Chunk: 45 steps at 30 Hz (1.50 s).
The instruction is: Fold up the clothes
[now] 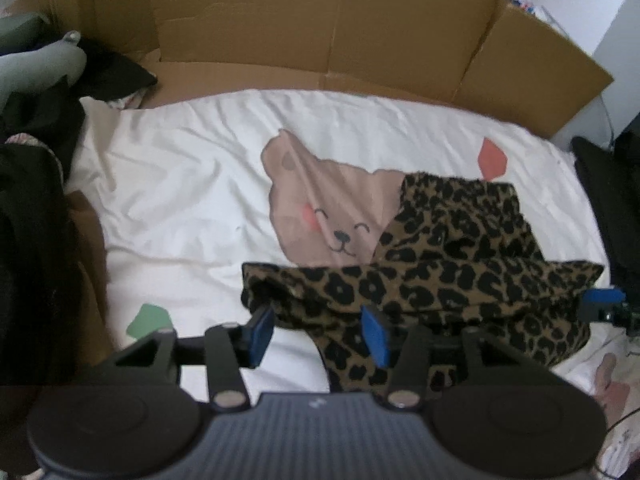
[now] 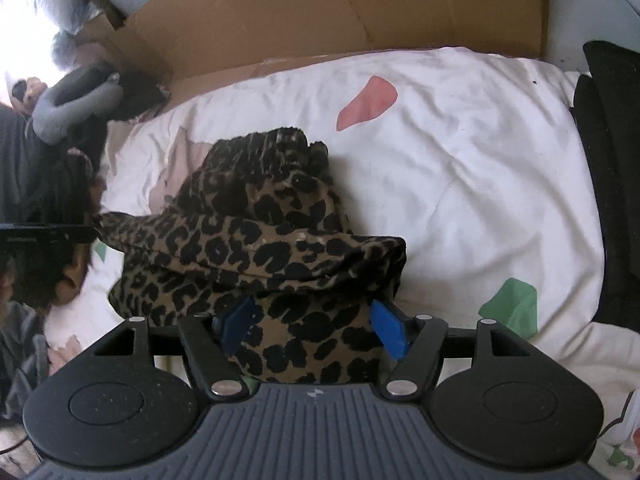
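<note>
A leopard-print garment point(image 1: 452, 268) lies bunched on a white sheet point(image 1: 192, 184) with a bear print. My left gripper point(image 1: 320, 332) is open, its blue pads astride the garment's near left edge, cloth between them. In the right wrist view the same garment point(image 2: 260, 236) is folded over itself. My right gripper point(image 2: 316, 328) is open, with the garment's near edge lying between its blue pads. The right gripper's blue pad also shows at the right edge of the left wrist view point(image 1: 600, 300).
Cardboard sheets point(image 1: 320, 28) stand behind the bed. Dark clothes point(image 1: 36, 184) are piled at the left, with a grey plush toy point(image 2: 72, 100). Black cushions point(image 2: 612, 168) sit at the right. A person's head point(image 2: 44, 272) is at the left edge.
</note>
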Available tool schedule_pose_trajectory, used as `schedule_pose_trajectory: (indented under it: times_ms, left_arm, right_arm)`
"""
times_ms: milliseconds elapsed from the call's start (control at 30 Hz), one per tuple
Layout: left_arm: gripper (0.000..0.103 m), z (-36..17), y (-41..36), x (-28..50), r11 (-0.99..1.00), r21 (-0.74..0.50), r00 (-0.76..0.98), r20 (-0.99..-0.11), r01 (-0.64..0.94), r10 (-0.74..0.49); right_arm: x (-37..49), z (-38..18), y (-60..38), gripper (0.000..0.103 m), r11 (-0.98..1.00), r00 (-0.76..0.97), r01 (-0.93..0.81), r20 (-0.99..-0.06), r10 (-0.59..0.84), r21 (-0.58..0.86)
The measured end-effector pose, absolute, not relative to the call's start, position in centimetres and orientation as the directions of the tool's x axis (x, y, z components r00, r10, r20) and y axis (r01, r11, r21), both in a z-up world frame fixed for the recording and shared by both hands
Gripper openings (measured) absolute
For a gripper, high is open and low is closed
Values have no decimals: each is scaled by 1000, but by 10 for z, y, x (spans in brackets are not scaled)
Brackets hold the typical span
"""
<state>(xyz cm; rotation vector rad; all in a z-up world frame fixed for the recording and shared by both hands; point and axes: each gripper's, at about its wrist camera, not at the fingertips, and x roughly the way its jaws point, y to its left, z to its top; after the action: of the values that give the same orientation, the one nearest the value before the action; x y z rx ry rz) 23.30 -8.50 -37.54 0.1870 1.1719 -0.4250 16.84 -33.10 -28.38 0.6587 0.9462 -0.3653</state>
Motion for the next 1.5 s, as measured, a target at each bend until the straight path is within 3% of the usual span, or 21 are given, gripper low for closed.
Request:
schedule_pose_trajectory:
  times_ms: [300, 600, 700, 1100, 1233, 1367, 1500]
  left_arm:
    - [51, -406, -116, 217, 871, -48, 229, -956, 490, -182]
    - [51, -436, -114, 238, 889, -23, 222, -965, 458, -139]
    - [43, -428, -115, 244, 887, -46, 232, -958, 460, -170]
    - [43, -403, -124, 259, 874, -7, 345, -917, 485, -199]
    - [43, -398, -125, 265, 875, 7, 375, -905, 485, -201]
    - [42, -403, -119, 271, 885, 21, 379, -908, 465, -177]
    - [38, -400, -118, 274, 846, 43, 344, -924, 532, -169]
  right_arm:
    - [180, -297, -330, 78, 778, 487, 560, -873, -29, 286]
    - [190, -312, -334, 78, 803, 436, 555, -898, -59, 217]
    - [193, -313, -339, 78, 801, 435, 561, -898, -67, 212]
    - [197, -286, -366, 77, 796, 507, 573, -847, -159, 194]
    - [194, -286, -367, 70, 791, 509, 578, -846, -157, 201]
    - [190, -289, -371, 51, 767, 500, 606, -850, -163, 210]
    - [188, -287, -378, 49, 758, 485, 615, -862, -147, 217]
